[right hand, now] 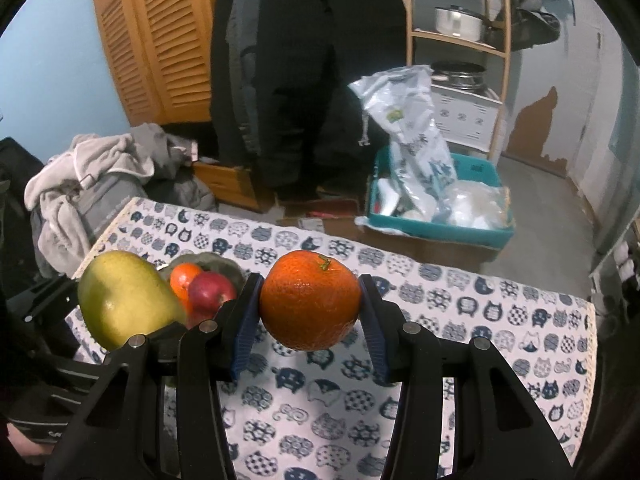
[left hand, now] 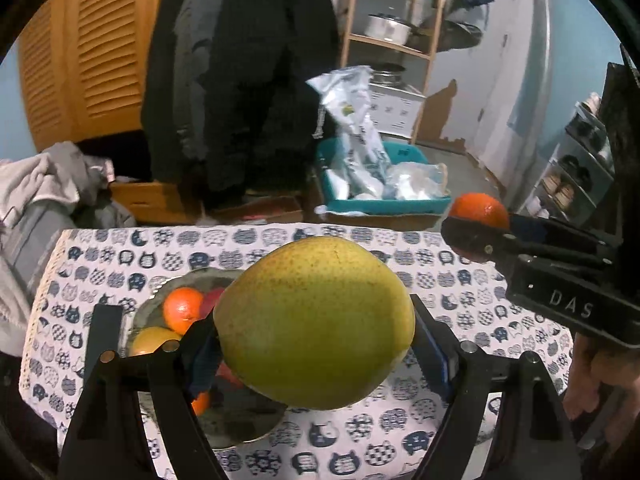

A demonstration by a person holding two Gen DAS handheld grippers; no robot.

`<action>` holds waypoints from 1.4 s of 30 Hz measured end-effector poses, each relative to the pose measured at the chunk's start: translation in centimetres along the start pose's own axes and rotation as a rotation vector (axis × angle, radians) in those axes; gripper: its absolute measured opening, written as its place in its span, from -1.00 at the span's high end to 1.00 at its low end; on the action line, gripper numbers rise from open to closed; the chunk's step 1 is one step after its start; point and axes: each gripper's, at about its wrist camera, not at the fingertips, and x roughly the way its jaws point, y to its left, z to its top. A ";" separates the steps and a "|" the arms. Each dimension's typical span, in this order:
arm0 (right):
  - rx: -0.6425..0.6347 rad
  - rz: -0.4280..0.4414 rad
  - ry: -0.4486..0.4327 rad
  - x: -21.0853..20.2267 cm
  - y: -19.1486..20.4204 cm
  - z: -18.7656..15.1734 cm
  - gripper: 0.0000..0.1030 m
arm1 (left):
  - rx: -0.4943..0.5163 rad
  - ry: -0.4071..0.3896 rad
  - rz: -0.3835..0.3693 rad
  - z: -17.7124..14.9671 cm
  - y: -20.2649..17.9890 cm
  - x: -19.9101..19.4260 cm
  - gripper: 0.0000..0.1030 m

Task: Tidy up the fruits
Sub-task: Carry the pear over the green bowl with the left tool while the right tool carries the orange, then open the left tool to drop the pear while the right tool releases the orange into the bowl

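Left gripper (left hand: pixel 316 344): I had its pads clamped on both sides of the green mango (left hand: pixel 316 332), lifted clear of the cat-print tablecloth (left hand: pixel 440 276).
Right gripper (right hand: pixel 310 312): I had it squeezed onto the orange (right hand: pixel 310 300), also held above the cloth.
Bowl (right hand: pixel 224 266): I saw it on the cloth, below and behind the mango, holding another orange (right hand: pixel 184 276) and a red apple (right hand: pixel 210 292); a yellowish fruit (left hand: pixel 154 340) showed at its near edge.
Spacing: my two grippers sat side by side, fruits apart.
Background: a teal bin (right hand: pixel 440 232) of bags stood on the floor beyond the table.
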 end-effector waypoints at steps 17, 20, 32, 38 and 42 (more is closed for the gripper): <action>-0.045 0.088 0.148 9.3 5.5 -0.3 0.10 | -0.154 0.101 0.090 -2.0 9.3 4.0 -0.62; -0.046 0.111 0.174 10.6 6.0 -0.6 0.10 | -0.173 0.131 0.102 -2.7 10.4 5.2 -0.62; -0.036 0.163 0.274 15.7 7.6 -1.9 0.10 | -0.239 0.216 0.127 -4.9 13.1 8.9 -0.62; -0.029 0.181 0.306 17.3 7.9 -2.4 0.10 | -0.255 0.244 0.126 -5.5 13.6 10.2 -0.62; -0.026 0.188 0.327 18.2 8.1 -2.8 0.10 | -0.278 0.269 0.116 -6.0 14.0 11.1 -0.62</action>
